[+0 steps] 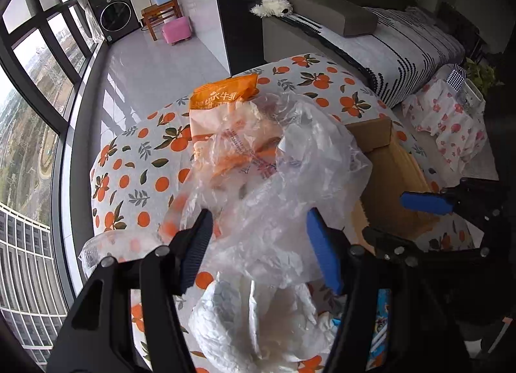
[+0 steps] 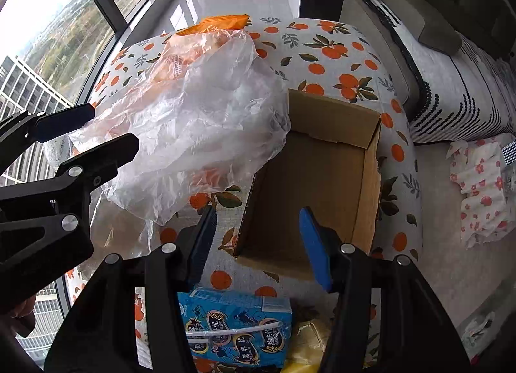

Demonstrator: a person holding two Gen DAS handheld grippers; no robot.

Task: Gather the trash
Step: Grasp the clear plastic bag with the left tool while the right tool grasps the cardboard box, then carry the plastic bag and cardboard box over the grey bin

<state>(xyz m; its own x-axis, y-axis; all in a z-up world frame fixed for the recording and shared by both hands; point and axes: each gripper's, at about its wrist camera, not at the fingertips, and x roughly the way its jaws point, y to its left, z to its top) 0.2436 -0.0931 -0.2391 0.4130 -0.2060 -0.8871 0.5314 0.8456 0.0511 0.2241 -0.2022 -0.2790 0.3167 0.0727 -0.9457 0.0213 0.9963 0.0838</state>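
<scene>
Left gripper [image 1: 259, 249] jaws stood apart w/ the plastic bag [image 1: 283, 160] loose between them, not pinched; bag lay mid-tabletop [image 1: 129, 179] beside the cardboard box [image 2: 322, 160]. Right gripper [image 2: 258, 244] jaws apart, empty. Risk: thin film slips, drags the tissue [image 1: 258, 318] off.

Thin clear plastic bag [image 2: 200, 121], crinkled, glossy. Orange wrapper [image 1: 222, 95], shiny plastic film. Cardboard box [image 2: 322, 163], matt brown, raw corrugated edges. Tablecloth [image 2: 322, 50], matt woven cloth, orange print. Crumpled white tissue [image 1: 258, 318], soft, embossed. Blue drink carton [image 2: 238, 331], glossy printed.
</scene>
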